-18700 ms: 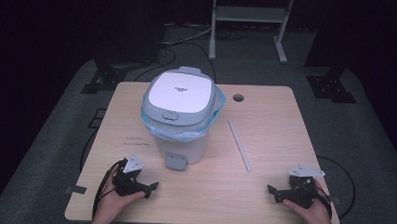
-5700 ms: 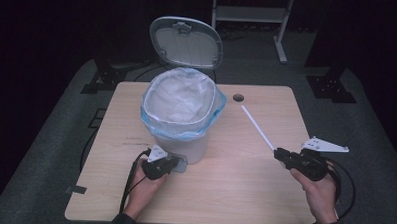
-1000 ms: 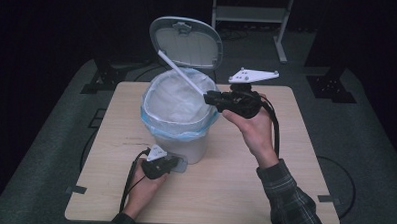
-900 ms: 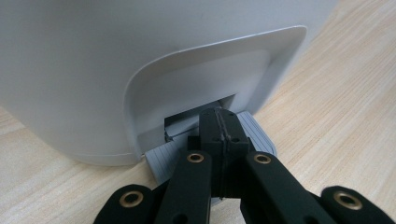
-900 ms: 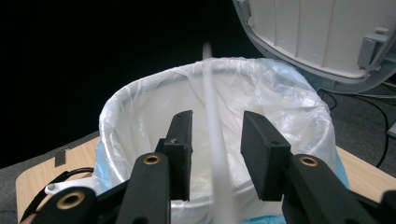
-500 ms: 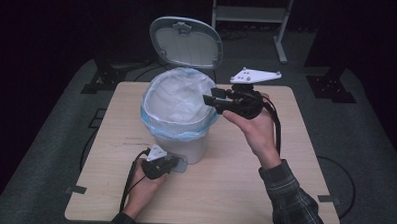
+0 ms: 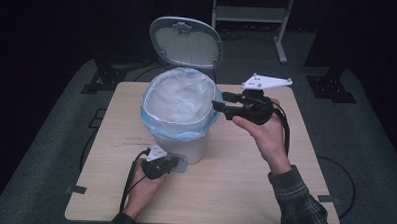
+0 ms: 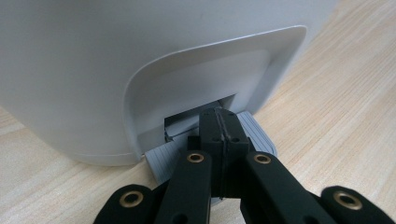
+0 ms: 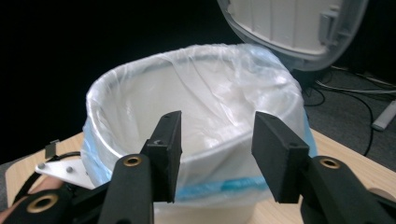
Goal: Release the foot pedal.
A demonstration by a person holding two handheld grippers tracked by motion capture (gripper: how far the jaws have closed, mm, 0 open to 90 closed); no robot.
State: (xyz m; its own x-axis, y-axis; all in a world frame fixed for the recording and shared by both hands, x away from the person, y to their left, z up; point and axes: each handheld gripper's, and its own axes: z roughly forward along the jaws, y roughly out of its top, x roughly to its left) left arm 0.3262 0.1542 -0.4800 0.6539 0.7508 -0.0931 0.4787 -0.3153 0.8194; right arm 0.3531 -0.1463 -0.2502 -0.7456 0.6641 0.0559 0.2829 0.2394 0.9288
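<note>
A white pedal bin (image 7: 181, 126), lined with a clear bag (image 7: 179, 99), is seen at the middle of the tabletop (image 7: 263, 194), its lid (image 7: 186, 41) raised. The grey pedal (image 8: 252, 128) at its near base is pressed by the left tool (image 7: 172, 165), jaws closed together. The right tool (image 7: 219, 103) is held at the bin's right rim; its jaws have just been opening, nothing between them.
</note>
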